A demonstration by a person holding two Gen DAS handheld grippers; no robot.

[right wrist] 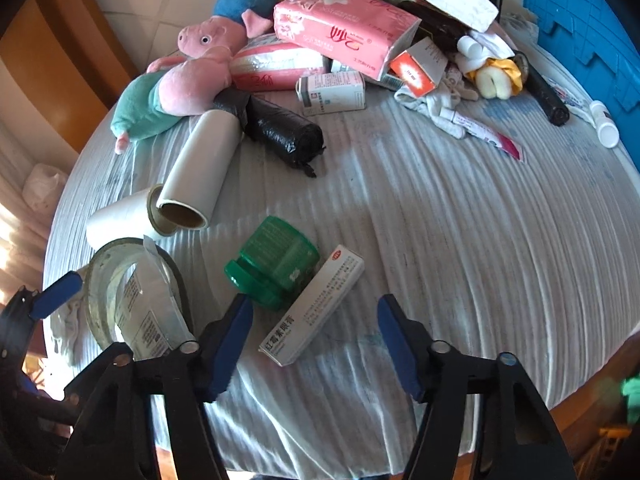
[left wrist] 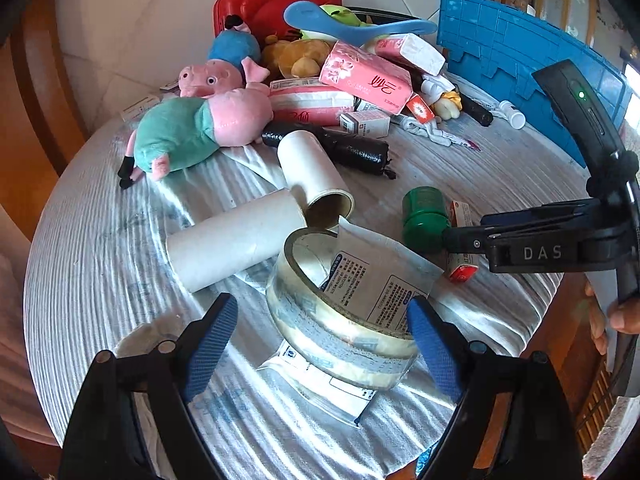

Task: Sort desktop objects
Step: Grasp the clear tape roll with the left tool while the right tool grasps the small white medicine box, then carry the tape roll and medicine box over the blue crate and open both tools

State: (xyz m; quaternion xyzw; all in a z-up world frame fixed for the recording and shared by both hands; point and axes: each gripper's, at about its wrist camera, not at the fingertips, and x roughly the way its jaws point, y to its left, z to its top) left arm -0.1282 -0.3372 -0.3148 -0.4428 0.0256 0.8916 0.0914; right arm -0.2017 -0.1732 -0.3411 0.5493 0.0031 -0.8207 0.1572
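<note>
A roll of clear tape (left wrist: 340,320) lies on a printed sachet (left wrist: 372,284) near the table's front edge. My left gripper (left wrist: 323,346) straddles the roll with its jaws wide; the right pad (left wrist: 434,350) is at the roll's rim, the left pad (left wrist: 212,344) stands apart from it. A white ointment box (right wrist: 312,308) lies slantwise between the open fingers of my right gripper (right wrist: 316,346), touched by neither pad. A green bottle (right wrist: 276,264) lies on its side just beyond the box, leaning against it. The tape roll (right wrist: 136,292) also shows at the left of the right wrist view.
Two white paper rolls (left wrist: 240,240) and a black bag roll (left wrist: 340,146) lie mid-table. Behind them are plush pigs (left wrist: 192,128), pink tissue packs (left wrist: 364,76), small medicine boxes, a red case (left wrist: 272,4) and a blue crate (left wrist: 520,60). The table edge (right wrist: 580,396) curves close on the right.
</note>
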